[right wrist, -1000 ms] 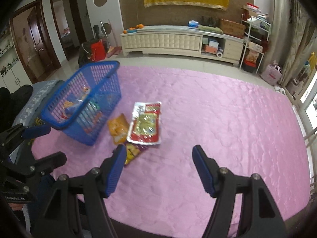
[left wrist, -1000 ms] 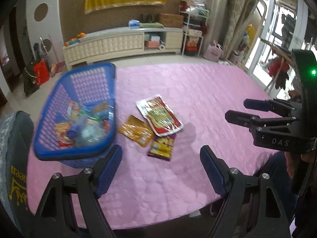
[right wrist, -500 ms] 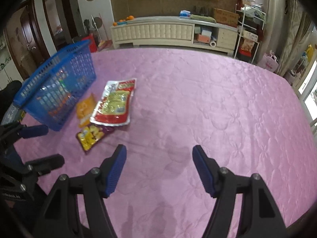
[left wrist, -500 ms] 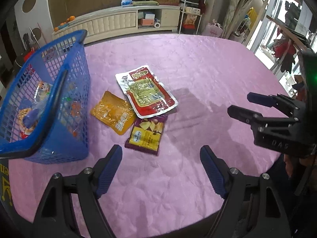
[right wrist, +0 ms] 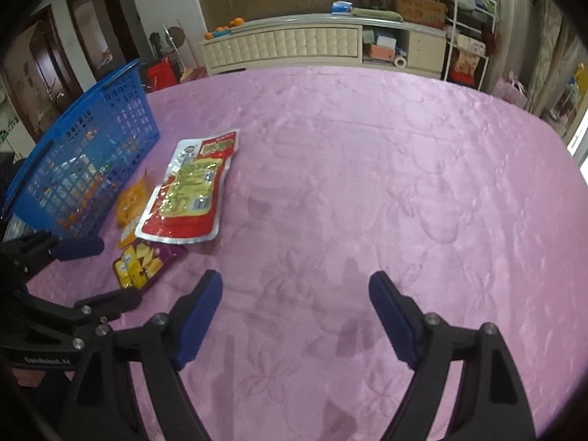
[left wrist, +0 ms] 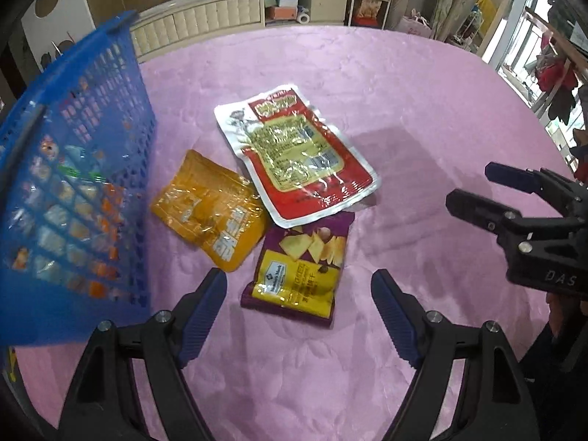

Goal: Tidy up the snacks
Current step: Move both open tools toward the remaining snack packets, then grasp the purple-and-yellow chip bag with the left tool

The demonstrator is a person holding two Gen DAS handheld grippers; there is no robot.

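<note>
Three snack packets lay loose on the pink tablecloth (left wrist: 404,84) just beside the blue basket (left wrist: 110,73): a purple chip packet (left wrist: 299,261) nearest, an orange pouch (left wrist: 209,209), and a red-and-white pouch (left wrist: 294,154) overlapping the top edges of both. Left gripper (left wrist: 298,305) hung over the purple packet with jaws spread wide and empty; right gripper (right wrist: 296,312) was likewise open over bare cloth. Likely risks: flat, slick film slipping from the pads, the overlapping pouch dragging along, or cloth bunching into the pinch.
</note>
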